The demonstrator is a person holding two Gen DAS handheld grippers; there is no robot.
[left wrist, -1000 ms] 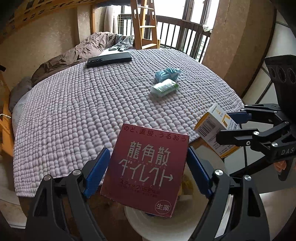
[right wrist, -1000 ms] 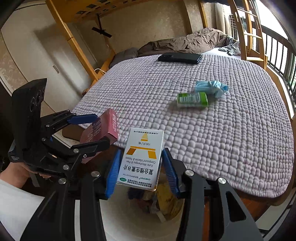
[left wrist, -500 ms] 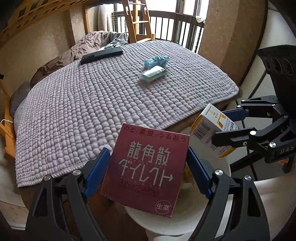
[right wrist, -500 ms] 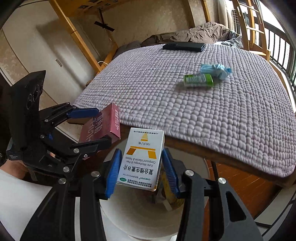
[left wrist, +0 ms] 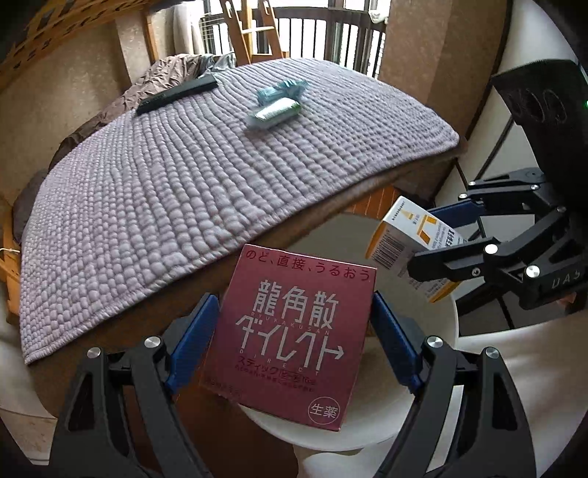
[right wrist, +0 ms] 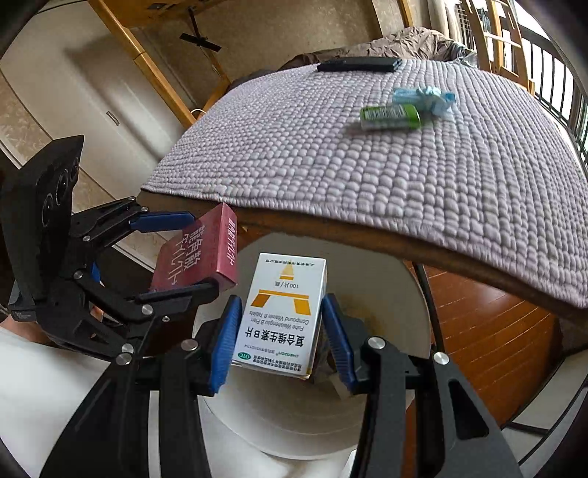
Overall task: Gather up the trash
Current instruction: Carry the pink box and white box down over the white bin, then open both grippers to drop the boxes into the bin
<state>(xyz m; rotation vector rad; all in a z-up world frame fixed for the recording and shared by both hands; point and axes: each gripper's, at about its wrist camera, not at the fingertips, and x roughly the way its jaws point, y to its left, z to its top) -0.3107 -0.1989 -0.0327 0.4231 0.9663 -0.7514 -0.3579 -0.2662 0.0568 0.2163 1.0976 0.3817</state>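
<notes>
Lilac quilted bed under daylit railed window; wooden ladder; orange plank floor.

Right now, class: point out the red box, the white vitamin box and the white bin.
red box (left wrist: 294, 331), left wrist view, front face
white vitamin box (right wrist: 283, 316), right wrist view, printed face
white bin (right wrist: 397, 290), right wrist view, inner wall

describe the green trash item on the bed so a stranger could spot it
On the purple quilted blanket, look toward the far side, short of the black flat device. The green packet lies flat there, against a crumpled light-blue wrapper; it alone is green.
</notes>
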